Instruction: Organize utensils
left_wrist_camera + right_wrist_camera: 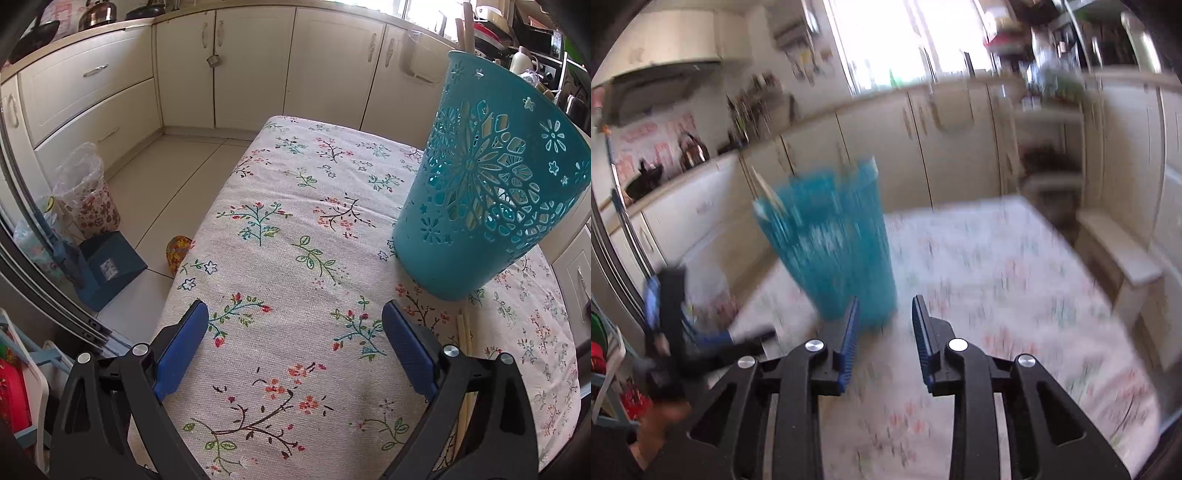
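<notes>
Left gripper: jaws spread wide, nothing between them, poised over the floral tablecloth.
Chopsticks: a pale pair lies on the cloth just beside the right-hand finger, near the foot of the teal basket.
Basket, left wrist view: upright at the table's right side, with pale sticks showing above its rim.
Right gripper: jaws parted by a narrow gap, empty; view smeared by motion.
Basket, right wrist view: just ahead of the fingertips, a pale stick at its rim.
Advice: slow down, straddle the chopsticks crosswise, pinch both, then lift clear before tipping them into the basket.
</notes>
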`<state>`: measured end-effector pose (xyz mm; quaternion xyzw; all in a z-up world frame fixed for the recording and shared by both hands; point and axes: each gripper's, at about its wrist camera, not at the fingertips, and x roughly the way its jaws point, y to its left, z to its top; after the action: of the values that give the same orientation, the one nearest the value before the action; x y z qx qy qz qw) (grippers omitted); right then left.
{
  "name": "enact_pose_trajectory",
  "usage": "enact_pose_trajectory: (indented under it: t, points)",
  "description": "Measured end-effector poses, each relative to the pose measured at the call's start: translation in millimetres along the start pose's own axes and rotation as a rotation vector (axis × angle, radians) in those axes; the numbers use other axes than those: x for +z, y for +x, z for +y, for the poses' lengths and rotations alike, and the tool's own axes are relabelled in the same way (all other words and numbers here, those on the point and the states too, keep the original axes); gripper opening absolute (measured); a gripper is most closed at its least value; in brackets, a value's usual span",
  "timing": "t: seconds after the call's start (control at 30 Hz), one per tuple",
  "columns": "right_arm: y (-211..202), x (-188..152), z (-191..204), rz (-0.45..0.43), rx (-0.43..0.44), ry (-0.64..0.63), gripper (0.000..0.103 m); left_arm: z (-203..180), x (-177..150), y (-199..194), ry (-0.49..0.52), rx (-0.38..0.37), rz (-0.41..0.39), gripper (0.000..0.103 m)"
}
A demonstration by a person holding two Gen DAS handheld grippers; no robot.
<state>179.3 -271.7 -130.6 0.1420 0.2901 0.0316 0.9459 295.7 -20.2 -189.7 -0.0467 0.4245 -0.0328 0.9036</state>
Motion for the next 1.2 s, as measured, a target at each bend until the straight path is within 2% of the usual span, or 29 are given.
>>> enact_pose_trajectory:
  t: [0.07, 0.13, 0.37, 0.6, 0.83, 1.1, 1.2]
  points:
    - [17, -4, 0, 0.092, 0.025, 0.024, 0.029, 0, 0, 0, -0.001, 0.005, -0.002, 0.091]
    - [23, -5, 7, 0.105, 0.028, -0.011, 0.029, 0, 1, 0, -0.006, 0.007, -0.002, 0.091]
    - [47, -28, 27, 0.248, 0.055, -0.067, 0.025, 3, -1, -1, -0.011, 0.003, -0.003, 0.091]
    - [58, -34, 39, 0.297, 0.028, -0.091, 0.018, 2, -1, 0, -0.014, 0.000, -0.003, 0.091]
    - [63, -36, 38, 0.306, 0.047, -0.071, 0.018, 1, 0, 2, -0.006, 0.003, 0.000, 0.091]
    - [68, -40, 45, 0.327, 0.023, -0.149, 0.018, 0, 0, 3, -0.008, 0.003, 0.002, 0.091]
    - [69, -40, 47, 0.337, 0.008, -0.195, 0.012, 0, 0, 3, -0.010, 0.002, 0.002, 0.091]
